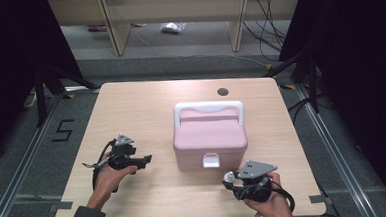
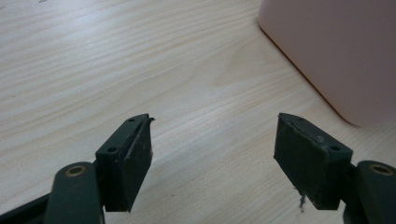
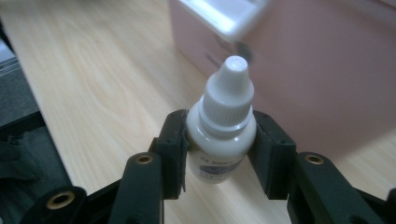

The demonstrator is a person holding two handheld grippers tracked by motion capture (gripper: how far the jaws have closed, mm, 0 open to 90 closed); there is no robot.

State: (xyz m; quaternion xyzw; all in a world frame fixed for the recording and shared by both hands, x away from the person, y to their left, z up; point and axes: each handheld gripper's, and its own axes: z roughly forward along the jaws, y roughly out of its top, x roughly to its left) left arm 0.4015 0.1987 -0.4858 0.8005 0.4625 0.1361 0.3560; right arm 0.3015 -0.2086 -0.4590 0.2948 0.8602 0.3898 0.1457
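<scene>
Right tool (image 3: pixel 218 140) clamps white dropper bottle (image 3: pixel 224 126), left tool (image 2: pixel 212 149) wide open, empty; likely next: unlatch pink case (image 1: pixel 210 137).

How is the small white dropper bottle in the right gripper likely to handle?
The dropper bottle looks like small, light plastic. Its smooth rounded body could slip or twist between the right gripper's flat pads. Laid on the table, it would probably roll.

We've got a light wood worktop (image 1: pixel 131 111) with rounded corners and a cable hole (image 1: pixel 222 92) near the far edge. Grey floor (image 1: pixel 188 63) all round, a "5" (image 1: pixel 63 130) taped on it at left. Black curtains (image 1: pixel 357 40) on both sides, pale wooden furniture legs (image 1: pixel 116 27) at the back, loose cables (image 1: pixel 269 29) trailing there.
</scene>
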